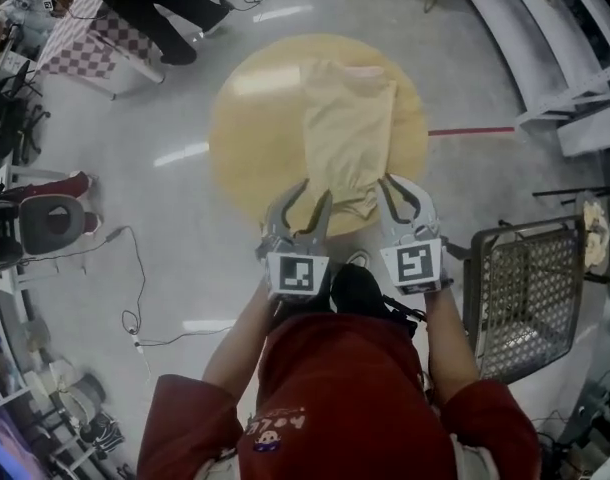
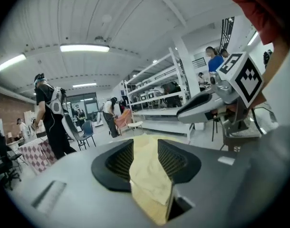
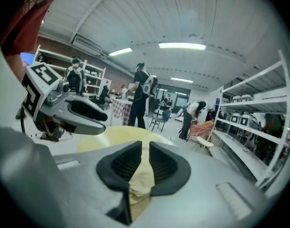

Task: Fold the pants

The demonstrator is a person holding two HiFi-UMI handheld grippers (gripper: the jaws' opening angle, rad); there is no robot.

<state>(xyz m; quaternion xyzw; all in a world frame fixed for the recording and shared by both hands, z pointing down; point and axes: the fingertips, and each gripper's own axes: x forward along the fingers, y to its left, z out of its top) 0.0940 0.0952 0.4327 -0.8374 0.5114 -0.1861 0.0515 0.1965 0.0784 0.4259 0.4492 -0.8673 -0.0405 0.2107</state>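
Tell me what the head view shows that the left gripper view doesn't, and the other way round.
Only the head view: the whole round table, the pants stretched along it, and a metal mesh frame on the floor. Only the left gripper view: ceiling lights and long shelving. Both: the left gripper at the pants' near edge, with the right gripper beside it.

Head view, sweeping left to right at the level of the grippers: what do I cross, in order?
grey chair → left gripper → right gripper → wire-mesh rack. The pants and round table overlap both grippers, so they are left out.
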